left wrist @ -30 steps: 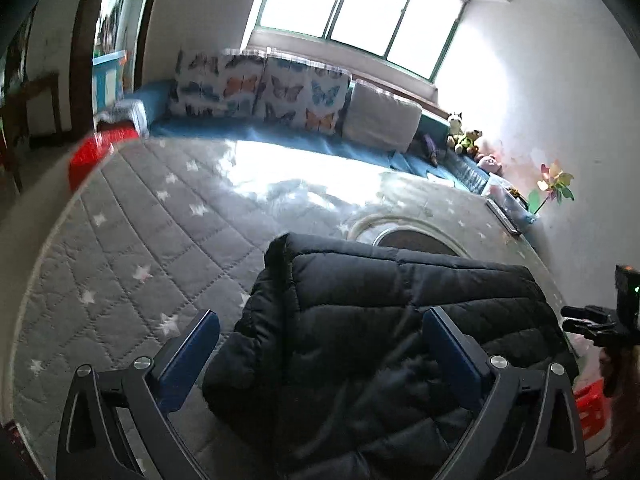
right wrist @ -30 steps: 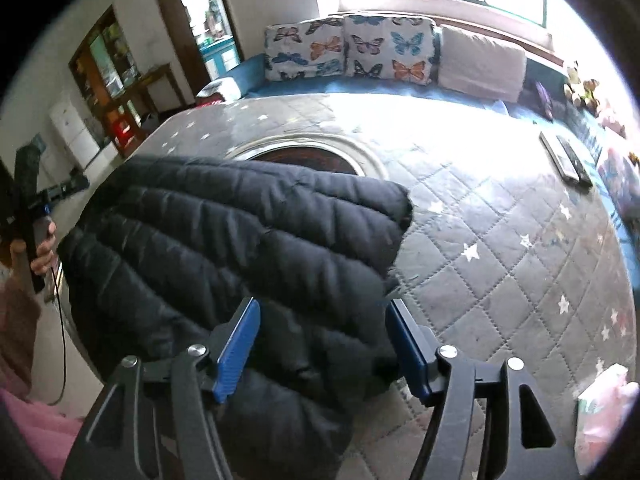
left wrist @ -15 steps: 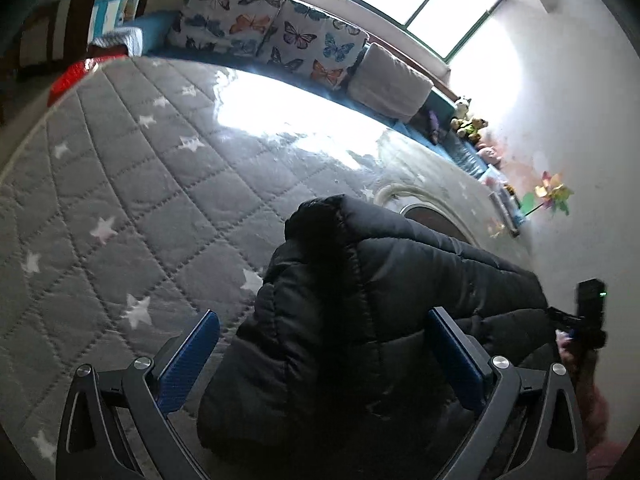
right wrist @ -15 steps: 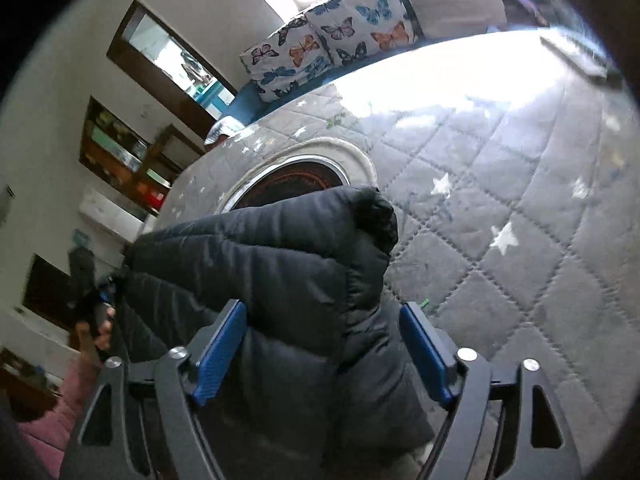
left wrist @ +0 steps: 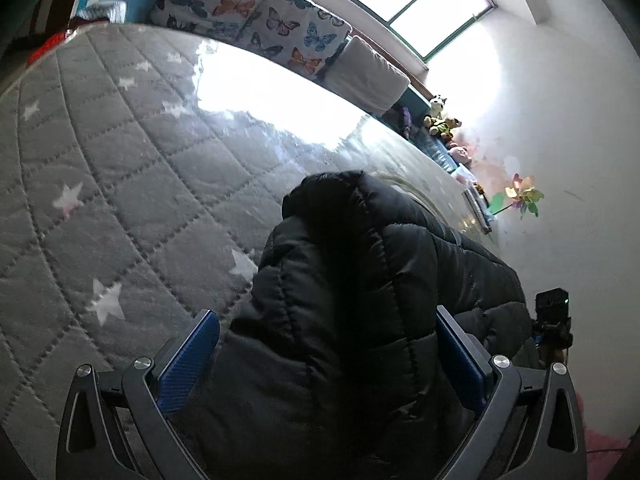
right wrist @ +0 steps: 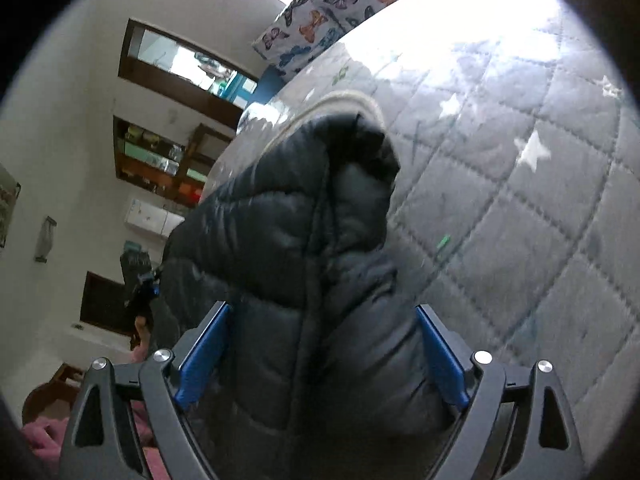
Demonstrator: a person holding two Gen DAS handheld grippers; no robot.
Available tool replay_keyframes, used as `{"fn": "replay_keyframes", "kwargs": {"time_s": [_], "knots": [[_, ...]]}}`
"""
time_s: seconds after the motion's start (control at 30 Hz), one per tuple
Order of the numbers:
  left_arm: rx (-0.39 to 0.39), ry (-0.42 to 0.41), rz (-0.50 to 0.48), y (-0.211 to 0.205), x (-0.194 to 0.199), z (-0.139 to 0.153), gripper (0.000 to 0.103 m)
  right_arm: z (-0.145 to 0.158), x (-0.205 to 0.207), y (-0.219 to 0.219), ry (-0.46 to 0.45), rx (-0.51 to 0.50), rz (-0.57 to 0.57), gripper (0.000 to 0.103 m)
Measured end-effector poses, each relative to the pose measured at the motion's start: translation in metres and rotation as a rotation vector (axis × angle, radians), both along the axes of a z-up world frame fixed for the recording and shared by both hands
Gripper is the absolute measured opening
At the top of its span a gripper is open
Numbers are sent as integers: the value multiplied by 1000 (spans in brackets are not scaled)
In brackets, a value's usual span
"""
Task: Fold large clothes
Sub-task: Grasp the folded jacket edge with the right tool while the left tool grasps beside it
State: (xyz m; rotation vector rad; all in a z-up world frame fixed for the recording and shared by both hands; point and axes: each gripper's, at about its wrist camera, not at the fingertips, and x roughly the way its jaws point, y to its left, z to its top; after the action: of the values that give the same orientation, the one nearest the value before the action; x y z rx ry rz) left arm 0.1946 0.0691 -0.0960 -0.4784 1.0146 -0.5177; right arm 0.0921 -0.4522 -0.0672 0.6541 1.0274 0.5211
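Item: one black quilted puffer jacket (left wrist: 352,304), found on a grey star-patterned quilted mat (left wrist: 120,168) spread before a row of butterfly cushions (left wrist: 256,12) under the window. Left to right: the left gripper (left wrist: 328,356) stood with its blue pads wide apart, the jacket's left end bulging between them; whether the pads pressed the padding or merely straddled it could not be told, and no firm pinch showed. The garment's bulk ran from there across to the right gripper (right wrist: 322,354), whose pads were likewise spread wide about the opposite end, contact again uncertain. Condition of work: the jacket lay doubled into a thick, stacked bundle, with layers visible at both ends and a rolled edge facing the cushions, so at least one fold seemed complete. Remaining, by my judgement: a further halving or tidying, then setting it flat, since the ends stood puffed and uneven. Orientation: the long axis ran side to side, from one gripper to the other, roughly parallel to the cushion row; the folded edge pointed away toward the window.
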Motion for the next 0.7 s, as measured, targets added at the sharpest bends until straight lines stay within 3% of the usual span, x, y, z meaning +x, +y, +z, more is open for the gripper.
{"fn": "replay_keyframes", "kwargs": {"time_s": [0.27,0.47,0.6,0.7], "knots": [[2,-3,-51,-4,-8,-6,103,14,-8,19,-7,-104,66,98],[7,2,-38,-13,-14,-5,103,10,13,23,4,-97,62,98],[51,-34,-79,-29,-29,6,101,15,8,28,14,-90,64,85],[54,-28,-82,-30,-29,4,100,16,3,27,20,-96,79,82]]}}
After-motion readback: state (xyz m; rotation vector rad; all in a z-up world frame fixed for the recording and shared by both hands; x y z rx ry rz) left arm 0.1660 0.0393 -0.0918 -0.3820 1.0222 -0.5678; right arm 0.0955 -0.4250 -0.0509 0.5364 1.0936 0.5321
